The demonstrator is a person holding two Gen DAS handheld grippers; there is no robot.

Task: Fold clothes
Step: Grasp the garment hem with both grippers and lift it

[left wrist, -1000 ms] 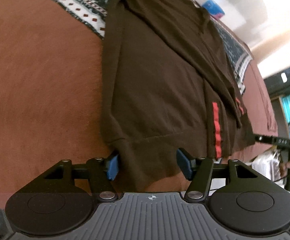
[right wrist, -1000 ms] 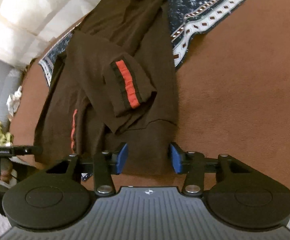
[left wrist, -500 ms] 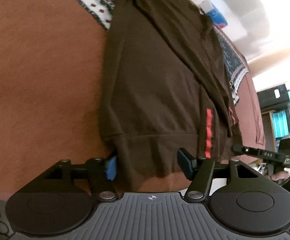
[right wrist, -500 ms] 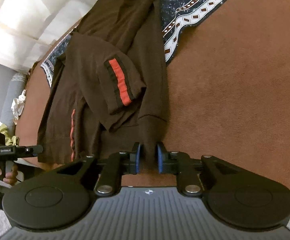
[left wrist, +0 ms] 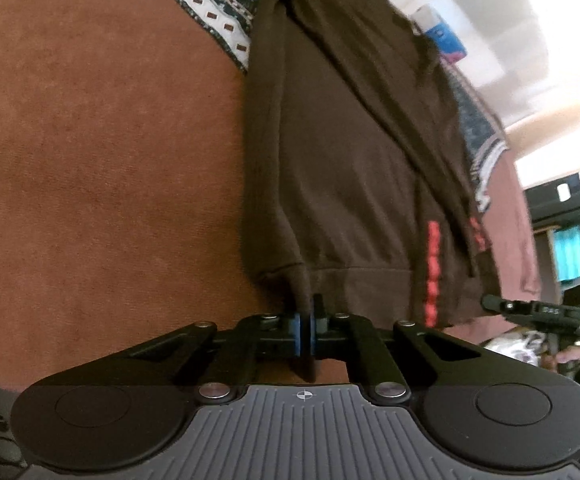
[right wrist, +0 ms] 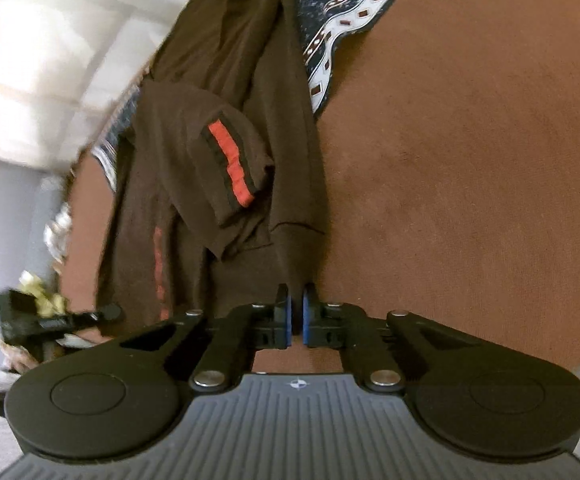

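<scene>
Left gripper (left wrist: pixel 305 326) is pinched tight on the hem of the brown shirt (left wrist: pixel 354 152), near its left corner. Shirt lies on a rust-brown bedspread (left wrist: pixel 102 152), red stripe (left wrist: pixel 433 272) off to the right.
</scene>
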